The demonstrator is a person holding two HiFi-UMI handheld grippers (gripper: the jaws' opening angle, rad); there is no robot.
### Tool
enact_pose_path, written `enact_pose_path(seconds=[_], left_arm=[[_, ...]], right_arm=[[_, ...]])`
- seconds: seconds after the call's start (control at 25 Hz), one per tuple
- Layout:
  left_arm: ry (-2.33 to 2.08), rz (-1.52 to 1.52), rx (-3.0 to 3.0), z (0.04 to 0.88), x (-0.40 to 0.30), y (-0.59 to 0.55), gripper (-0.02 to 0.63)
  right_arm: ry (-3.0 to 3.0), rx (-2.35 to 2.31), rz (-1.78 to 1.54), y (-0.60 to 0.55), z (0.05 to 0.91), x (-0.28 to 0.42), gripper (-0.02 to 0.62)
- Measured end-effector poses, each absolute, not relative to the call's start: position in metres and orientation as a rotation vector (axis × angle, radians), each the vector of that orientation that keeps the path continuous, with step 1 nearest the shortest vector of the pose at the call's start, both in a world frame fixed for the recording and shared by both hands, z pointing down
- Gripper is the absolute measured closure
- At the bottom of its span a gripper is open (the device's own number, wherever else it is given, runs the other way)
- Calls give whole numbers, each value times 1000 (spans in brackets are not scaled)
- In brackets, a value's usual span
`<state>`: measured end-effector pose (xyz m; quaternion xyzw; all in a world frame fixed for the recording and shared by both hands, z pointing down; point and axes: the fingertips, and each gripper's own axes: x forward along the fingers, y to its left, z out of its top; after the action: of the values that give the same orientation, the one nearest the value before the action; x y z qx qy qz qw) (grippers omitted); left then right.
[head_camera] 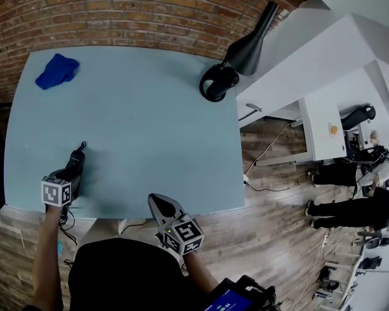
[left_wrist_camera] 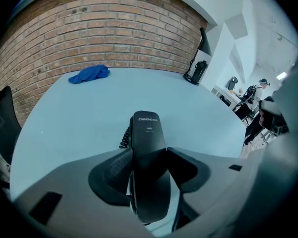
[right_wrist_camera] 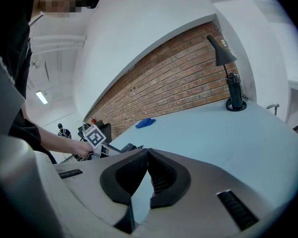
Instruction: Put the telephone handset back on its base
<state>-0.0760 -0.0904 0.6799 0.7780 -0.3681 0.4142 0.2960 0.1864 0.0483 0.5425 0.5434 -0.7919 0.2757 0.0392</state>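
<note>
Handset (left_wrist_camera: 148, 139) clamped in my left hand-held gripper (head_camera: 71, 172) over the blue surface (head_camera: 149, 122) by a brick wall (head_camera: 136, 11); right hand-held gripper (right_wrist_camera: 148, 155) closed, empty; coiled cord (left_wrist_camera: 124, 138) mostly hidden.

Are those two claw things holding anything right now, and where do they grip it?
The left gripper holds the black handset, its jaws clamped on the handset's middle, with the printed end sticking out ahead. The right gripper is shut on nothing.

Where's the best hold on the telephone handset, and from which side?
The slim middle of the handset, jaws across its width, coming in along its length from the end away from the cord. The left tool holds it just so, bulkier ends free.
</note>
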Motion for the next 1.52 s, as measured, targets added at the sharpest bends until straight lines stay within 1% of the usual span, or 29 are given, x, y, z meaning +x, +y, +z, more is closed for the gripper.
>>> enact_pose_path(seconds=[0.24,0.8,1.0,1.24,1.36,1.4,1.44,1.52], left_arm=[[-990,1051,2072,680,-77,-91,356],[-978,1078,2108,682,-76,-84,351],[-922,1074,2111,681,-90,-59,351],[-910,1054,2068,687,-124,-18,351],[-905,987,2052,686,-141,-1,353],[-892,940,2072,677,-142,0,379],[-878,890,2117,664,-139,-3,436],[-868,797,2264,625,-131,-20,474]], right_arm=[[-2429,1655,844,52,541,175,577],[-2409,1654,813,48,536,158,577],[-2413,1591,793,48,537,135,577],[-2415,1498,809,41,548,100,577],[-2395,1437,833,35,564,76,577],[-2394,1415,840,31,567,66,577],[-2404,1388,838,25,567,55,577],[-2453,1317,785,8,557,29,577]])
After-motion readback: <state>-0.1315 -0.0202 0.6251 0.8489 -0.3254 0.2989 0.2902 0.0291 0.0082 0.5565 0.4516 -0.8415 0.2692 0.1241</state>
